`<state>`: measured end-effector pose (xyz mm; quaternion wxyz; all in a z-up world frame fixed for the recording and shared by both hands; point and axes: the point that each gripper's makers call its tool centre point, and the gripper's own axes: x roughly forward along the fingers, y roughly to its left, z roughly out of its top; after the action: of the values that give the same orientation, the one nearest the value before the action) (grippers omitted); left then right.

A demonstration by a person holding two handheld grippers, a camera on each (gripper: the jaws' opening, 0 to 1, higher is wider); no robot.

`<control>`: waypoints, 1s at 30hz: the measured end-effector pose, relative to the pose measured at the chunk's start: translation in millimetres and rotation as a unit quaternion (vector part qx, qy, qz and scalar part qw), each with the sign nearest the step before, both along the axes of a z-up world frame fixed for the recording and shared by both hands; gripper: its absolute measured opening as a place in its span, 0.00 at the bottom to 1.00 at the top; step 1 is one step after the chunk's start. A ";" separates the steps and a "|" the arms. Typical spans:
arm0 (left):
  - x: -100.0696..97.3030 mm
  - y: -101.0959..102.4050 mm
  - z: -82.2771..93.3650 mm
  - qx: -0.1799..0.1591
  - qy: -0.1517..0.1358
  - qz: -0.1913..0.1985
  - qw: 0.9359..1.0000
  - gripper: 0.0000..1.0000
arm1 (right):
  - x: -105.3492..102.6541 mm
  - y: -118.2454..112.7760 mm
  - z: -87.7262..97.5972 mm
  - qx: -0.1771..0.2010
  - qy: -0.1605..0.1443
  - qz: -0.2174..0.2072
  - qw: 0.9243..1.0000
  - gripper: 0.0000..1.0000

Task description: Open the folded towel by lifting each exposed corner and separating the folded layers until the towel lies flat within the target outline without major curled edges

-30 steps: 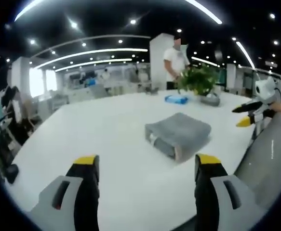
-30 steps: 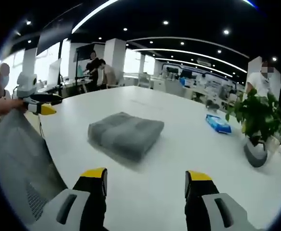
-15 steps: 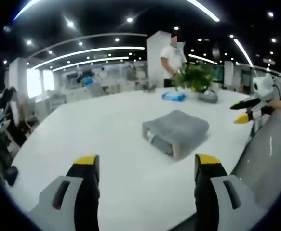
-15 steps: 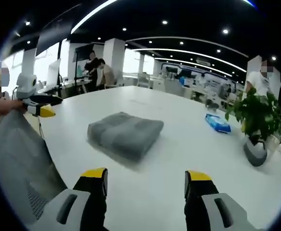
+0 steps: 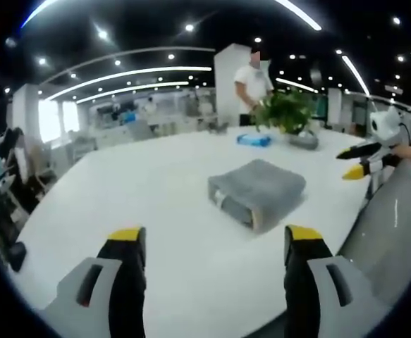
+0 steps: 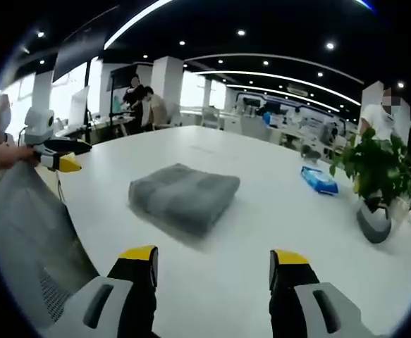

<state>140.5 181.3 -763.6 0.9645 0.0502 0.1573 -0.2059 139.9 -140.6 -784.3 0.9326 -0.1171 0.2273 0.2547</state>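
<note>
Hovering short of folded towel (image 5: 259, 191) on white desk (image 5: 156, 204) | left claw (image 5: 215, 243) jaws apart, empty, towel at 1 o'clock | right claw (image 6: 212, 260) jaws apart, empty, towel at 11 o'clock, judged about equally near | towel untouched.

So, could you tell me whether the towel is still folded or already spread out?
Folded: the grey towel sits as a thick compact block, stacked layers showing at its edge.

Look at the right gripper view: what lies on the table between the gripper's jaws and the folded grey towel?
Nothing: in the right gripper view, bare white table separates the right gripper from the folded grey towel.
</note>
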 end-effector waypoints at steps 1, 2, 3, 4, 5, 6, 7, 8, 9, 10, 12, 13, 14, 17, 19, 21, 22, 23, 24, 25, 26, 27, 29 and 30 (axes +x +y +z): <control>0.1 0.3 -0.2 0.000 0.000 0.000 1.000 0.80 | 0.1 0.0 -0.2 0.000 0.000 0.000 1.000 0.63; 0.2 0.5 -0.1 0.000 0.000 0.000 1.000 0.80 | 0.1 -0.1 -0.3 0.000 0.000 0.000 1.000 0.63; 0.2 0.6 0.5 0.000 -0.002 0.001 1.000 0.80 | 0.2 -0.1 0.0 0.000 -0.001 0.000 1.000 0.63; 0.2 0.4 0.9 0.000 -0.002 0.001 1.000 0.80 | 0.3 -0.1 0.1 0.000 -0.001 0.000 1.000 0.63; 0.1 0.3 1.7 -0.002 -0.003 0.002 1.000 0.80 | 0.3 -0.1 0.8 0.001 -0.002 0.000 1.000 0.63; 0.2 1.0 2.4 -0.003 -0.005 0.004 1.000 0.80 | 1.1 -0.2 2.9 0.004 -0.006 -0.002 1.000 0.64; 0.3 1.6 3.2 -0.004 -0.007 0.006 1.000 0.80 | 1.5 -0.6 5.7 0.009 -0.011 -0.005 1.000 0.64; 0.9 3.3 3.7 -0.006 -0.009 0.008 1.000 0.80 | 1.7 -0.6 6.5 0.011 -0.012 -0.006 1.000 0.65; 1.3 4.6 4.1 -0.008 -0.011 0.010 1.000 0.80 | 1.6 -0.6 8.0 0.014 -0.014 -0.008 1.000 0.65; 1.3 4.9 4.8 -0.009 -0.012 0.011 1.000 0.80 | 2.2 -0.5 9.8 0.017 -0.017 -0.010 1.000 0.65; 1.3 4.5 6.4 -0.012 -0.014 0.013 1.000 0.80 | 2.7 -0.8 10.0 0.016 -0.019 -0.010 1.000 0.65; 1.2 4.2 6.5 -0.012 -0.014 0.013 1.000 0.80 | 2.5 -0.8 9.9 0.015 -0.019 -0.010 1.000 0.65; 1.1 3.8 6.8 -0.012 -0.015 0.012 1.000 0.80 | 2.3 -1.0 9.5 0.014 -0.018 -0.010 1.000 0.65; 0.6 2.6 7.0 -0.010 -0.015 0.010 1.000 0.80 | 2.3 -1.2 9.1 0.014 -0.017 -0.012 1.000 0.64; 0.5 2.5 7.9 -0.010 -0.017 0.010 1.000 0.80 | 2.2 -0.4 11.0 0.020 -0.018 -0.014 1.000 0.61; 0.8 3.2 9.9 -0.014 -0.020 0.013 1.000 0.80 | 2.3 -0.9 12.8 0.021 -0.018 -0.018 0.999 0.57; 0.9 3.3 10.4 -0.017 -0.020 0.013 1.000 0.80 | 2.3 -0.9 13.3 0.020 -0.019 -0.019 0.999 0.55; 1.0 3.3 11.0 -0.020 -0.020 0.014 1.000 0.80 | 2.5 -0.5 14.1 0.018 -0.021 -0.018 0.999 0.54; 1.0 3.4 11.5 -0.023 -0.020 0.015 0.999 0.79 | 2.7 0.0 14.5 0.016 -0.020 -0.018 1.000 0.54; 1.1 3.5 12.0 -0.026 -0.019 0.016 0.999 0.77 | 3.0 0.6 14.8 0.015 -0.019 -0.018 1.000 0.54; 1.5 3.6 12.2 -0.029 -0.017 0.017 0.999 0.76 | 3.1 1.9 15.4 0.014 -0.018 -0.015 1.000 0.54; 1.9 3.6 12.5 -0.033 -0.015 0.018 0.999 0.74 | 3.3 3.3 16.1 0.013 -0.018 -0.012 1.000 0.53; 2.2 4.6 11.3 -0.031 -0.009 0.021 0.999 0.68 | 3.2 4.4 16.2 0.015 -0.014 -0.009 1.000 0.49; 2.4 5.1 10.7 -0.030 -0.006 0.023 0.999 0.66 | 3.2 5.0 16.2 0.015 -0.012 -0.008 1.000 0.47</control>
<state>142.8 186.5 -752.8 0.9710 0.0193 0.1465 -0.1881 143.0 -135.6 -768.0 0.9389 -0.1041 0.2133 0.2494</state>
